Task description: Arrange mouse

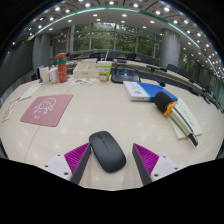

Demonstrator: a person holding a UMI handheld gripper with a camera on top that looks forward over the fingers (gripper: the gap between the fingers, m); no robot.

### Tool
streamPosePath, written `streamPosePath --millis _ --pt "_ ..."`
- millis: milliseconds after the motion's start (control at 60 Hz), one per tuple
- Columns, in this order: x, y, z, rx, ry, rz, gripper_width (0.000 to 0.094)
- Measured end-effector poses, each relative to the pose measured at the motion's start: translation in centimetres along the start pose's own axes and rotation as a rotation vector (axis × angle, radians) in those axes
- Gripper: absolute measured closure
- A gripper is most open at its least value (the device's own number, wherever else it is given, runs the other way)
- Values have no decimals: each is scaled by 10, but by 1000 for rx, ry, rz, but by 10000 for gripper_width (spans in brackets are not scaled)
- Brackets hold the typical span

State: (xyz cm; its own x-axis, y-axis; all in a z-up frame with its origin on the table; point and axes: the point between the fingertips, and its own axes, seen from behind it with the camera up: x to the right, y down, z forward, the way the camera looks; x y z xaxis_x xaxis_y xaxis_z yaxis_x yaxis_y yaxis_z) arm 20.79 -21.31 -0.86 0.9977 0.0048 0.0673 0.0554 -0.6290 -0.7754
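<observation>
A smooth, rounded black mouse lies on the pale, matte table, between the two fingers of the gripper. The fingers stand apart, each with a ridged magenta pad on its inner face, and a narrow gap shows on either side of the mouse, so the gripper is spread around it rather than pressing on it. The mouse rests on the table on its own. Its oval body is glossy on top, and its long axis runs roughly forward along the fingers, tilted a little to the left at the far end; which end is the front cannot be told.

Beyond the left finger lies a flat, rectangular pink mat, well apart from the mouse. Farther off to the right sit a blue book and a stack of papers. A red bottle stands upright near the table's far left edge. Bare table surface stretches just ahead of the mouse, between the mat and the book.
</observation>
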Motion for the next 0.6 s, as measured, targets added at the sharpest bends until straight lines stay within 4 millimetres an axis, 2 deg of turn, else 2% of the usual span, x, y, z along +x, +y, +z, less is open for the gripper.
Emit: streamPosePath --millis 117,167,250,333,600 --pt "2 -9 16 7 -7 14 113" --pt "1 -12 21 14 -13 27 151" --pt "-1 -17 27 21 -22 44 272" --pt "-2 -20 31 35 -16 39 465" --pt "0 -19 30 28 27 62 591"
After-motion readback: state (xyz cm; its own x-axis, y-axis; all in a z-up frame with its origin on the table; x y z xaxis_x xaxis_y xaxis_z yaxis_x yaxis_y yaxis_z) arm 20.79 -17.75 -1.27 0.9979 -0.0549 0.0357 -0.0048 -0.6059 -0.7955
